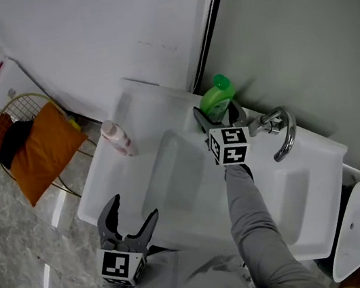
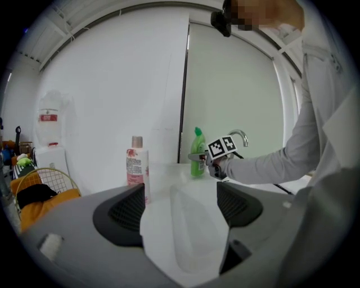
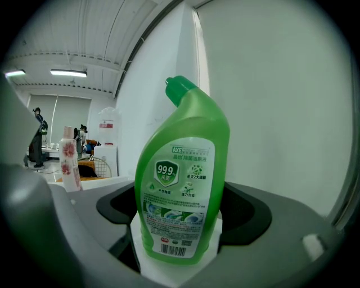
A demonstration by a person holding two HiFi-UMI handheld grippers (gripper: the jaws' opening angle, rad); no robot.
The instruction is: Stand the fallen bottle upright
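Asking from the desk: where's the bottle, and which step are you on?

Operator: The bottle [image 3: 183,185] is upright already, centre of my right gripper view, with its base on the white sink counter [image 1: 312,171]. In the head view it's upper middle, just left of the tap [image 1: 281,130]. My right gripper [image 1: 216,114] is spread wide and the bottle fills that gap, its broad sides against both pads, so I read it as held. I'd call the standing done and the release pending.

Desk: And next?

Operator: I'd make sure the base sits flat, ease the jaws off, then back straight out toward the lower frame without clipping it. My left gripper [image 1: 133,210] waits wide and empty at lower left. The pink bottle [image 1: 117,138] stands well apart.
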